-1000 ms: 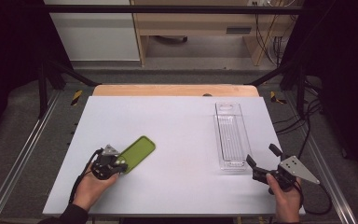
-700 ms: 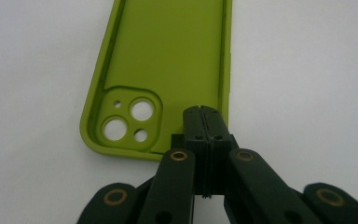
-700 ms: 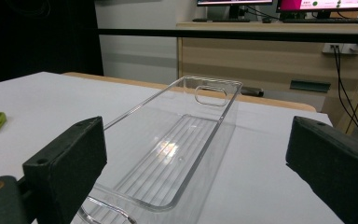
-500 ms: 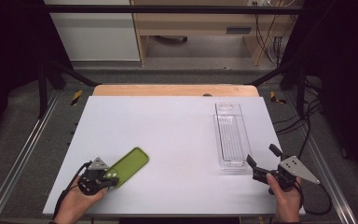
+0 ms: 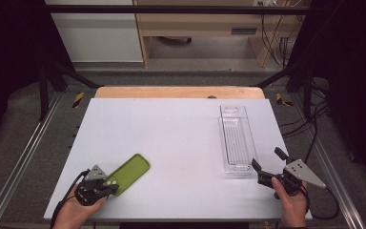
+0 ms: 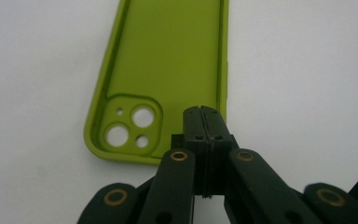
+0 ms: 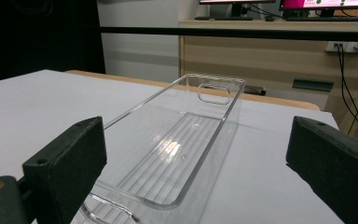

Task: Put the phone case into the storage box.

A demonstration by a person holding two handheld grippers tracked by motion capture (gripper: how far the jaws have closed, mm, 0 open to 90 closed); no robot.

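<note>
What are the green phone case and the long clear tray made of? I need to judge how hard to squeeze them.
The green phone case looks like soft matte silicone or rubbery plastic: dull even surface, rounded moulded rim. The clear tray seems to be rigid glossy plastic, likely acrylic: see-through walls, sharp glints, ribbed floor.

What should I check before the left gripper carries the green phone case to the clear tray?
1. Left gripper shut on the edge of the phone case: ok.
2. Grip depth: pinches only the rim by the camera holes, shallow: not ok.
3. Clear tray holds nothing: ok.
4. Right gripper open, near the tray's near end, apart from it: ok.
5. Table bare between case and tray: ok.
6. Case lifted off the table: cannot tell.
</note>
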